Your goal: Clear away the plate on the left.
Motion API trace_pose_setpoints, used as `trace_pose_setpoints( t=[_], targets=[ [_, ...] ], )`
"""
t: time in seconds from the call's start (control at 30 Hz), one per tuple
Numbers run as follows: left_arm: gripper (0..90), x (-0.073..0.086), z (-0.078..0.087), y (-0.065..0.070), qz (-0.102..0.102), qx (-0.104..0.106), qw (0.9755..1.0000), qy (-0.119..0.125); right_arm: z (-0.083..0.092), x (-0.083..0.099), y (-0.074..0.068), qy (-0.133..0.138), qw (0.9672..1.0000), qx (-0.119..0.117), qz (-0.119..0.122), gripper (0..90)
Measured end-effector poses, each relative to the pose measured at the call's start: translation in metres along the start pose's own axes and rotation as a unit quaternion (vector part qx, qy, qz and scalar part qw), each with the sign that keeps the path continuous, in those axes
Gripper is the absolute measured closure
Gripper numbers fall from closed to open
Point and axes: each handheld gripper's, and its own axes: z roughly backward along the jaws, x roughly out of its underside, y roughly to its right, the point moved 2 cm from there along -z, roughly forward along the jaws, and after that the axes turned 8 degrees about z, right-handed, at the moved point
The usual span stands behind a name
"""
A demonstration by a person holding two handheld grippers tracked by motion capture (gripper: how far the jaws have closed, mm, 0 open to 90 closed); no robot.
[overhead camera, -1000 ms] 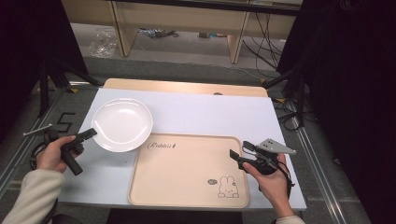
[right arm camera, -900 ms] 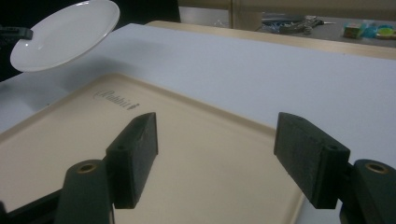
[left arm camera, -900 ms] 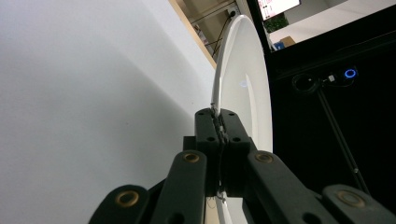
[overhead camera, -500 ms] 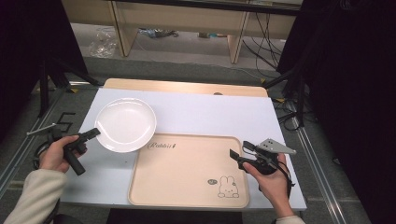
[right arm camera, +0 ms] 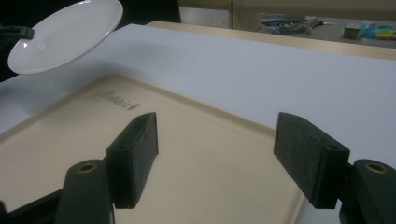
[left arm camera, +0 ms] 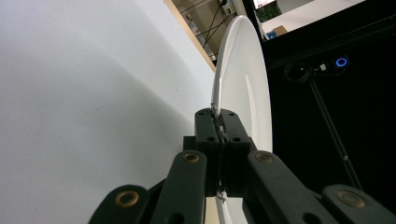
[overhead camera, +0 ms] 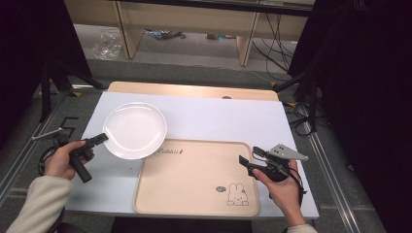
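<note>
Left gripper (overhead camera: 99,140), clamped on the white plate's (overhead camera: 135,130) rim, has carried it rightward toward our beige rabbit tray (overhead camera: 194,177), lower centre, while our right gripper (overhead camera: 244,161) waits open.

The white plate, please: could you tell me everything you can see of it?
The white plate is round, shallow and glossy, plain and with nothing on it, and looks like ceramic or melamine. The left gripper is shut on its near-left rim and holds it lifted and tilted, clear of the table in the right gripper view. From the high view it overlaps the upper-left corner of the beige rabbit tray.
</note>
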Motion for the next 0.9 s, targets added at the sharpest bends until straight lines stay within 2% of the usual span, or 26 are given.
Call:
trace_pose_setpoints(
  t=[0.23, 0.27, 0.57, 0.67, 0.9],
  targets=[
    [87.6, 0.002, -0.002, 0.002, -0.002, 0.001, 1.0, -0.005, -0.001, 0.0, 0.0, 0.003, 1.0, -0.001, 0.004, 31.7],
    [87.7, 0.003, -0.003, 0.002, -0.002, 0.001, 1.0, -0.006, 0.0, 0.0, 0.001, -0.003, 0.9999, 0.005, 0.014, 31.6],
    [87.6, 0.006, -0.006, 0.005, -0.003, 0.005, 0.9999, -0.012, 0.0, 0.0, 0.001, -0.002, 0.9999, 0.006, 0.014, 31.8],
    [87.7, 0.008, -0.006, 0.005, -0.01, 0.006, 0.9998, -0.016, 0.0, 0.0, 0.001, -0.003, 0.9999, 0.004, 0.014, 31.8],
    [87.6, 0.012, -0.01, 0.009, -0.008, 0.007, 0.9997, -0.021, 0.0, 0.0, 0.001, -0.002, 0.9999, 0.005, 0.014, 31.8]
  ],
)
